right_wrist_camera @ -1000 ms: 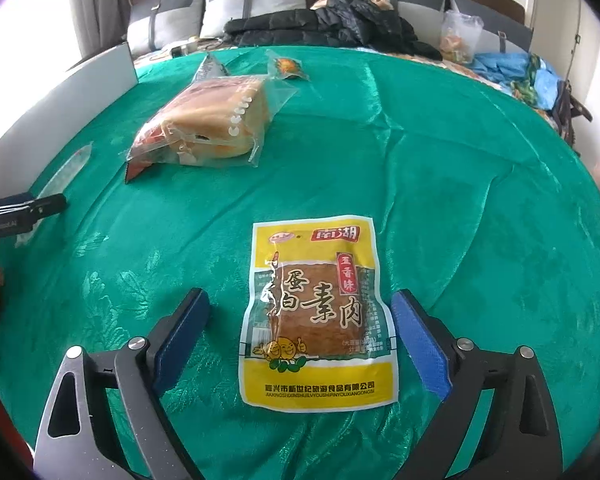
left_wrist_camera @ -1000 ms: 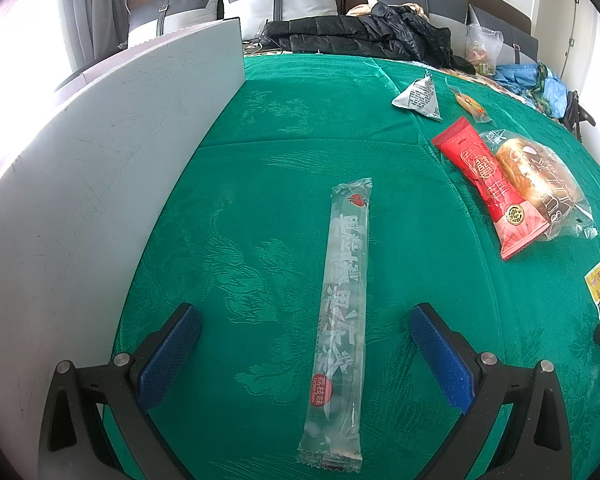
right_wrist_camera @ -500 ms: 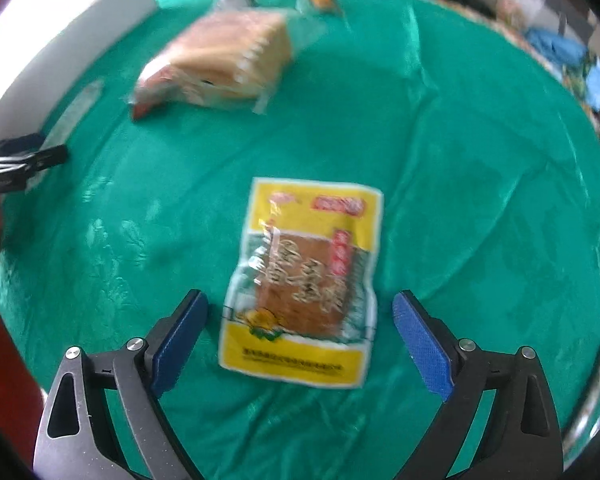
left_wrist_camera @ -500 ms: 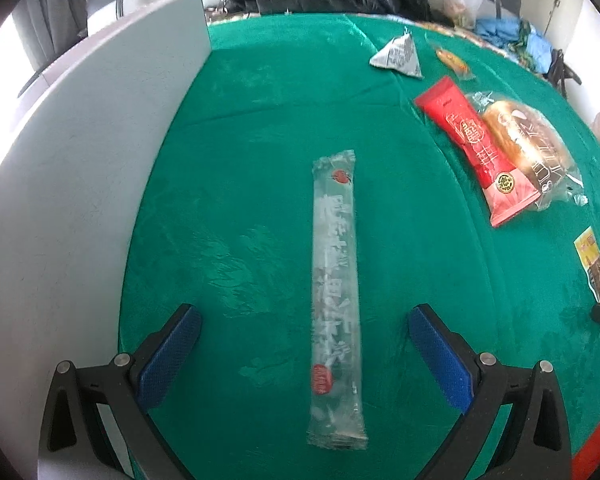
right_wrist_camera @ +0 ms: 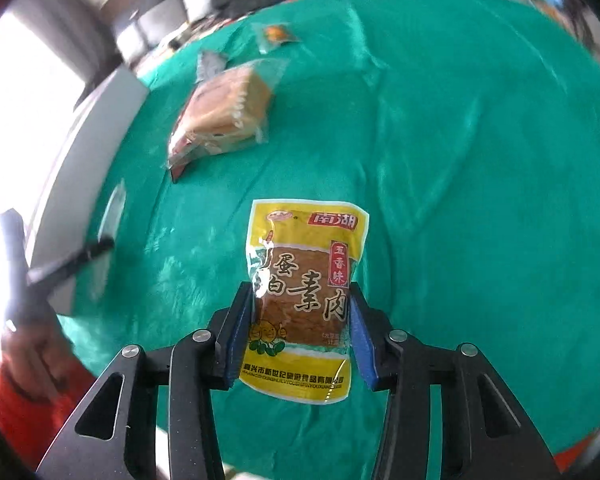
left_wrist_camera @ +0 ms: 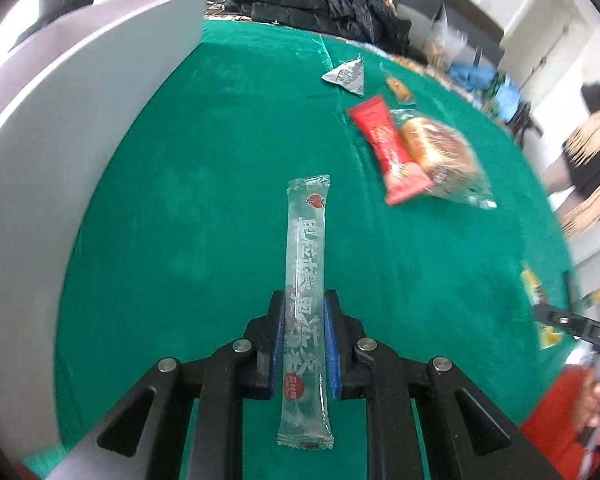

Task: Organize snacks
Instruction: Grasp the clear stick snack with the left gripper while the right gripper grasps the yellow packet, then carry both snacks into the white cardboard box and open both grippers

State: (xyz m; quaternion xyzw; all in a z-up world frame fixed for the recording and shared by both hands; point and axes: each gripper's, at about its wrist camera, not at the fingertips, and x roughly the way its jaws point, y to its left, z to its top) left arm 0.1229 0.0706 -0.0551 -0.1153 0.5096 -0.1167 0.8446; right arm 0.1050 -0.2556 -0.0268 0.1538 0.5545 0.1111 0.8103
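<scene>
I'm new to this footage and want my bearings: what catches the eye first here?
The bright green tablecloth fills both views. The left gripper is clamped on a long clear snack stick; the right gripper pinches a yellow tofu packet. Further back lie a red packet and bagged bread.

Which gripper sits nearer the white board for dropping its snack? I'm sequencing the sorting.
Left. The left gripper, shut on the clear stick packet, is beside the white board; the right gripper holds the yellow tofu pouch farther away.

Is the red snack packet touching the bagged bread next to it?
Touching. In the left wrist view the bagged bread overlaps the right edge of the red snack packet, with no green tablecloth visible between them.
</scene>
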